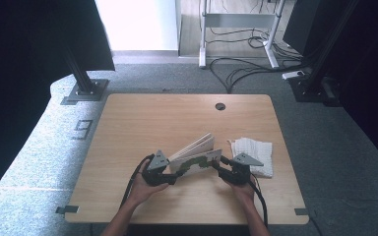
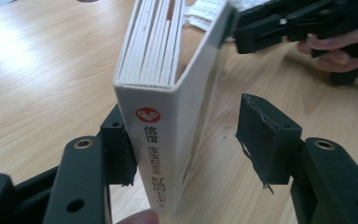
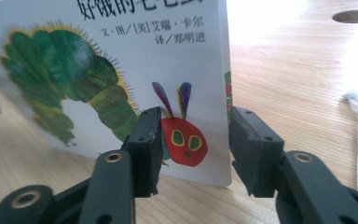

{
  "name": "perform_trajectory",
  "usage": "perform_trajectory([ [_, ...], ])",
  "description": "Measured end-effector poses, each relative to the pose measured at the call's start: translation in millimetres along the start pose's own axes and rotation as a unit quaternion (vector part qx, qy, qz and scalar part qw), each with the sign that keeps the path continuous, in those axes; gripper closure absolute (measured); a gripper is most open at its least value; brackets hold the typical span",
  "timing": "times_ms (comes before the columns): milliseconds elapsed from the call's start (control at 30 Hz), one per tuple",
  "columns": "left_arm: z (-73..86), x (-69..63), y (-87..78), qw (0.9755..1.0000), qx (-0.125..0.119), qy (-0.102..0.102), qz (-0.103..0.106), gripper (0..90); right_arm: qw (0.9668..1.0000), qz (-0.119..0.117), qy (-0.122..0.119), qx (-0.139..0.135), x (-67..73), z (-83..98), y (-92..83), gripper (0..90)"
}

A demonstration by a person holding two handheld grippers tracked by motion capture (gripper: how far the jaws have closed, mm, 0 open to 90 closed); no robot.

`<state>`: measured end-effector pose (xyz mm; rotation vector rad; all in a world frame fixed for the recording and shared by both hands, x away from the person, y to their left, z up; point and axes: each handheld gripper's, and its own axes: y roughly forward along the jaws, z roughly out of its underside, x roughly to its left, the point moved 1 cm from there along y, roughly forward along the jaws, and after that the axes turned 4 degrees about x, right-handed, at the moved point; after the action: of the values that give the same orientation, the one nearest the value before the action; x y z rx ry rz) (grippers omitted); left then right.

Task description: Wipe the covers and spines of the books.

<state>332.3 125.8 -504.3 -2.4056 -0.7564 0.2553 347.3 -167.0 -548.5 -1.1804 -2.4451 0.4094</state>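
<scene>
A board book (image 1: 196, 158) with a green caterpillar on its cover stands on its edge near the front of the wooden table (image 1: 128, 132). Its cover hangs open from the thick pages. The left gripper (image 2: 186, 149) has the spine end between its jaws, but the right-hand jaw stands off the book. The right gripper (image 3: 193, 149) has its jaws apart around the cover's corner. A white cloth (image 1: 253, 155) lies just beside the book.

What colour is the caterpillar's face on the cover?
Red caterpillar's face, with yellow-green eyes; clearest in the right gripper view.
</scene>
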Motion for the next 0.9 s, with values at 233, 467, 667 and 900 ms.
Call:
perform_trajectory([
  [233,0.9,-4.2,0.4,1.0000,-0.003,0.004,0.002,40.7,0.9997,0.022,0.007,0.005,3.8,-1.2,6.9,45.0],
  [467,1.2,-5.9,0.1,1.0000,-0.003,0.007,0.005,40.7,0.9985,0.039,0.031,0.022,7.1,2.0,10.8,41.0],
  [667,0.4,-14.8,0.6,0.9997,0.001,0.017,0.017,39.8,0.9983,0.037,0.040,0.021,9.7,0.7,18.3,40.9],
  [900,-1.1,-23.3,3.1,0.9993,0.005,0.027,0.024,37.0,0.9987,0.024,0.032,0.031,18.3,-3.4,30.9,40.6],
])
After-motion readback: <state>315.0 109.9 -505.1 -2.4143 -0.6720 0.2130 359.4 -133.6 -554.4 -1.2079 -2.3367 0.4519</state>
